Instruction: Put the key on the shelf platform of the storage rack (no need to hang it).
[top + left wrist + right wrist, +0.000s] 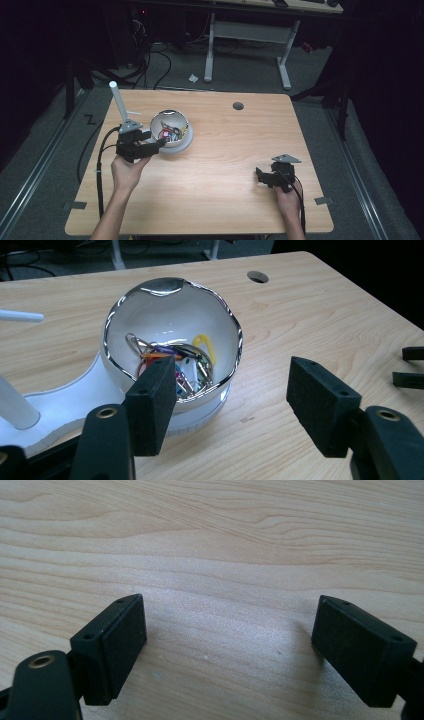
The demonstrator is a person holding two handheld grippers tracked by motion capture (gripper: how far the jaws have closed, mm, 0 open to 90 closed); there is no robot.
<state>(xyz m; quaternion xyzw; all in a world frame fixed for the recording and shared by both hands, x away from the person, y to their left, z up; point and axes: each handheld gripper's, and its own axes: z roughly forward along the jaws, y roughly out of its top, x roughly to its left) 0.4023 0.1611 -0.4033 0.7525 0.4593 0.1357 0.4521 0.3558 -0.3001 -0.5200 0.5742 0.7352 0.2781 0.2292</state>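
A shiny round bowl (170, 126) (170, 315) sits on a white base (65, 395) at the table's left middle. It holds several coloured paper clips (175, 360). A white post (119, 102) rises from the base's left end. My left gripper (159, 143) (231, 382) is open just in front of the bowl's near side, its jaws wide apart with nothing between the pads. One pad (152, 407) overlaps the near rim; I cannot tell if it touches. My right gripper (260, 175) (230, 620) rests open low over bare wood at the right front.
The wooden table (225, 150) has a round cable hole (238, 106) (257, 276) at its far middle. Broad bare wood lies between the two grippers. A white desk frame (247, 45) and cables stand on the floor beyond the far edge.
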